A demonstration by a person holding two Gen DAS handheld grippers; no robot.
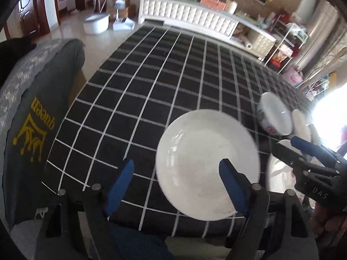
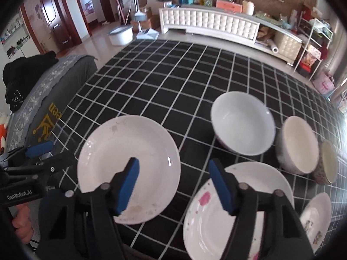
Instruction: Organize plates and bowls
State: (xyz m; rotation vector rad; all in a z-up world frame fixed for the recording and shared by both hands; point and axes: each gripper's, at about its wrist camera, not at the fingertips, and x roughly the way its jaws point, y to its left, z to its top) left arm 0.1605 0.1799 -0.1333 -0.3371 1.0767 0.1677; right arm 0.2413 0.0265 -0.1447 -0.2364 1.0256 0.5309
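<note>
**Now closing in on the plates, nothing gripped yet**

Left wrist view: I have the left gripper tilted down over the near edge of the checked surface. Its jaws stand partly open and empty; one blue pad overlaps the plain white plate in the picture, the other sits off its left rim, so I judge I am lining up on that rim, not clamping it. Beyond the plate and to its right stands a white bowl with red print on its outer wall. The right gripper shows at the plate's right.

Right wrist view: the right gripper hangs between the plain plate and, just right of it, a plate with pink stains. Its jaws are partly open, holding nothing. Beyond the stained plate stand three bowls: a wide white bowl, a cream-lined bowl, and a small patterned bowl.

All the crockery looks glazed, smooth and slippery, with thin sloping rims; the cloth is soft. As I judge it, the next move needs one pad slid under a rim and a firm pinch.
</note>
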